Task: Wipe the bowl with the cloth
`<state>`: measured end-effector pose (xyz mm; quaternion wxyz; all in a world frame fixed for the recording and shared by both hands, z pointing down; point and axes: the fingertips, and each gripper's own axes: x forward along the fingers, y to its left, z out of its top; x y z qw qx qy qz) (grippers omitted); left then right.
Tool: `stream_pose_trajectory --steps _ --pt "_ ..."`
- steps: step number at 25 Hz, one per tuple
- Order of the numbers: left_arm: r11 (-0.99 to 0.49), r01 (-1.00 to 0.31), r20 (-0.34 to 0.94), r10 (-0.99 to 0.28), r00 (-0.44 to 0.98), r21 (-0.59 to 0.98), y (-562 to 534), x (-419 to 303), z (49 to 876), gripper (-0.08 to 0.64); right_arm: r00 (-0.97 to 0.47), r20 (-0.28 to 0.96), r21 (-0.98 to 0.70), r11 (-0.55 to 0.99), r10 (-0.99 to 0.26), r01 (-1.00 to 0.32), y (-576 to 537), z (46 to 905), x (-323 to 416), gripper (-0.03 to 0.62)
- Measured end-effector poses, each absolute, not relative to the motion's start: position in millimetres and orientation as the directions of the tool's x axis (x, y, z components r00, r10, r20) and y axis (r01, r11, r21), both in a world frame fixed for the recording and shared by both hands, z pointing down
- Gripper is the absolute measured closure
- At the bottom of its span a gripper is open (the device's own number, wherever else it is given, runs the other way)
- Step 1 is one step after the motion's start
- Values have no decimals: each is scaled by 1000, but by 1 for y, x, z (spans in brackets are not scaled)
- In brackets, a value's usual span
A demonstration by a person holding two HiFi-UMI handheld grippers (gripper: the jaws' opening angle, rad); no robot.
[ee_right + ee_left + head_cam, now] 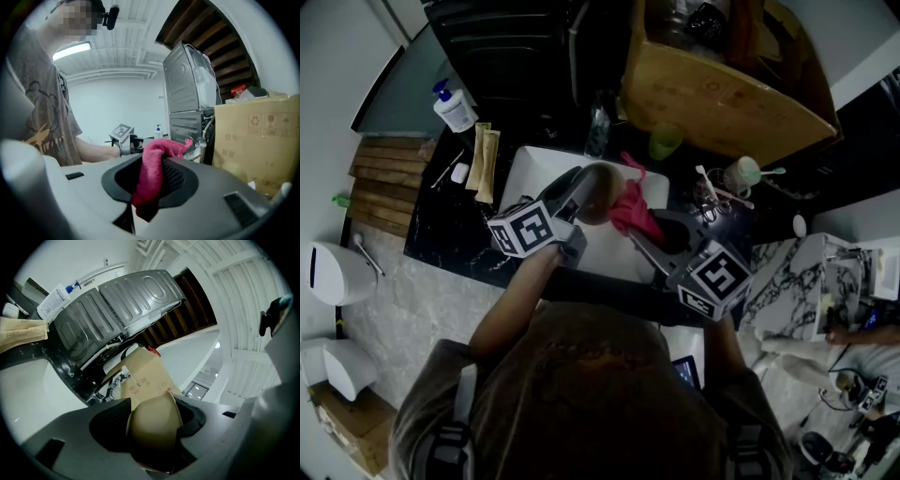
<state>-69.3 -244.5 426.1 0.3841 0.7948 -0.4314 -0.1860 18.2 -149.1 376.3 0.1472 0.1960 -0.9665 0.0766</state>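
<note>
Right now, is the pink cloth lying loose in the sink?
No, the pink cloth hangs pinched between the jaws of the right gripper.

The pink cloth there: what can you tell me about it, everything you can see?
The cloth is deep pink and fuzzy, like soft towelling. It is bunched, not spread flat, and pinched between the jaws of the right tool, with a fold poking out above and the rest hanging below. In the head view it is above the white sink, right beside the brown bowl; whether they touch is unclear.
</note>
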Motion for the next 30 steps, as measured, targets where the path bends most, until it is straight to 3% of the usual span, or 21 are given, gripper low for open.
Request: stream_pose_trajectory --steps 18,30 --pt "-345 -536 42 -812 583 771 -240 -54 427 342 -856 376 -39 917 -354 -396 -183 398 -9 503" --pt "-339 -533 57 -803 594 775 -239 -47 427 344 -796 442 83 903 -413 -422 -197 416 -9 503"
